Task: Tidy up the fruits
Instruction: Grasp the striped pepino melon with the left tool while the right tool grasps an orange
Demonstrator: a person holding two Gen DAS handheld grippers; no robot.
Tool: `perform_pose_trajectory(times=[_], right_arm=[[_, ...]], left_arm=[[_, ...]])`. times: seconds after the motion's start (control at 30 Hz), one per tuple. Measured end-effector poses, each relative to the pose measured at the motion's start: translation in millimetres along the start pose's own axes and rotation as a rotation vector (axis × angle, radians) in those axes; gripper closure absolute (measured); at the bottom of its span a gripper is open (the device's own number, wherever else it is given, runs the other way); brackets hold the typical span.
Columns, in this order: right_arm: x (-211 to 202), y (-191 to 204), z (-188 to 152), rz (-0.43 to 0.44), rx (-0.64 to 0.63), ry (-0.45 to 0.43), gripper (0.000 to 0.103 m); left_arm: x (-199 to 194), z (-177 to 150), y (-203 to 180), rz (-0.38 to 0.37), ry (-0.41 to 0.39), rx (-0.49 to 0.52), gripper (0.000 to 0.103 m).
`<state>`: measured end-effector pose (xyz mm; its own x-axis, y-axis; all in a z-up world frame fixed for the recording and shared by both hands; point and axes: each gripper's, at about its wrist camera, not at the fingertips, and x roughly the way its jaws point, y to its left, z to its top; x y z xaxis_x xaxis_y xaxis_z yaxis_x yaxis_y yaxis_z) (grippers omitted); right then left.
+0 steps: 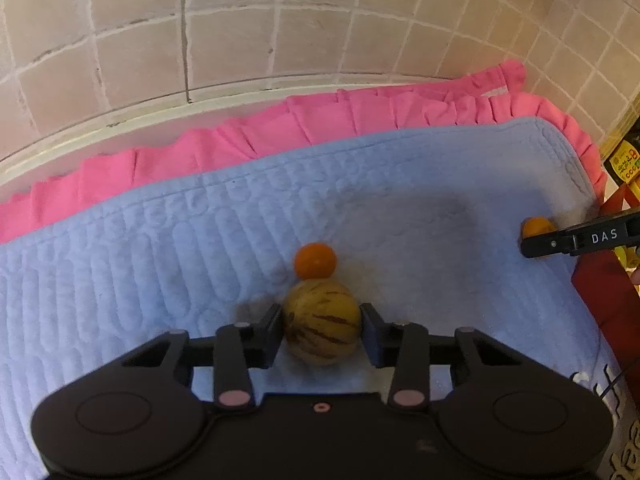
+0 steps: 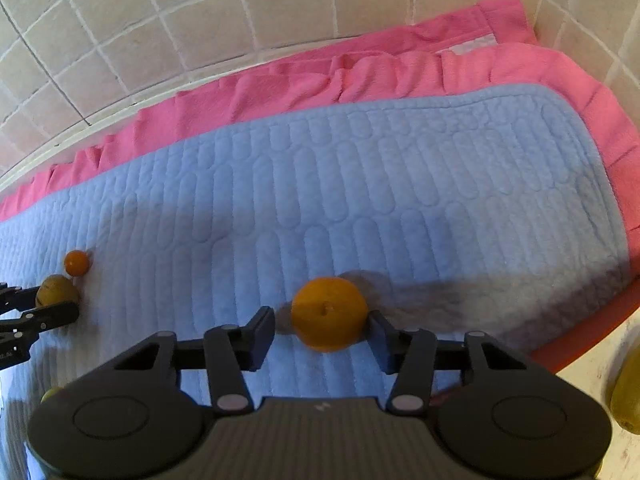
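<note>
A yellow striped fruit (image 1: 321, 322) lies on the blue quilted mat (image 1: 160, 260), and my left gripper (image 1: 321, 316) is shut on it, a pad pressing each side. Right behind it a small orange fruit (image 1: 315, 261) touches it. In the right wrist view a larger orange (image 2: 329, 314) rests on the mat between the fingers of my right gripper (image 2: 322, 316). The right pad is at its skin and a narrow gap shows at the left pad, so that gripper is open. The same view shows the left gripper (image 2: 56, 304), striped fruit (image 2: 54, 288) and small orange fruit (image 2: 76, 263) at far left.
A pink cloth (image 1: 320, 120) lies under the mat, against a tiled wall (image 1: 240, 32). A red object (image 1: 600, 292) and yellow packaging (image 1: 624, 160) stand beyond the mat's right end. A yellow-green fruit (image 2: 628, 392) sits at the right edge, another (image 2: 50, 394) at lower left.
</note>
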<state>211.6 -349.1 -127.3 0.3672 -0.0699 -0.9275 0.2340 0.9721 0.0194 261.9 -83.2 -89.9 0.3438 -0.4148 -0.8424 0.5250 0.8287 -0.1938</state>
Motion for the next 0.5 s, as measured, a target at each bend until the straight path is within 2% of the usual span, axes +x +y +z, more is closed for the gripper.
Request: perform_pose_trajectory(times=[0.07,0.27,0.5], right_arm=[[-0.9,-0.5,-0.3,-0.008,0.000,-0.007,0.061],[-8.2,2.6,-3.2,-0.002,0.001,-0.033,0.062],[-64.1,4.7,-10.1,0.061,0.009,-0.157,0.062]], left_arm=[[-1.2,-0.3,0.1,0.001,-0.002,-0.006,0.055],[-6.9,-1.4,-3.1,0.024,-0.011,-0.010,0.056],[-40.4,5.2,-16.3,0.036,-0.073,0.024,0.056]])
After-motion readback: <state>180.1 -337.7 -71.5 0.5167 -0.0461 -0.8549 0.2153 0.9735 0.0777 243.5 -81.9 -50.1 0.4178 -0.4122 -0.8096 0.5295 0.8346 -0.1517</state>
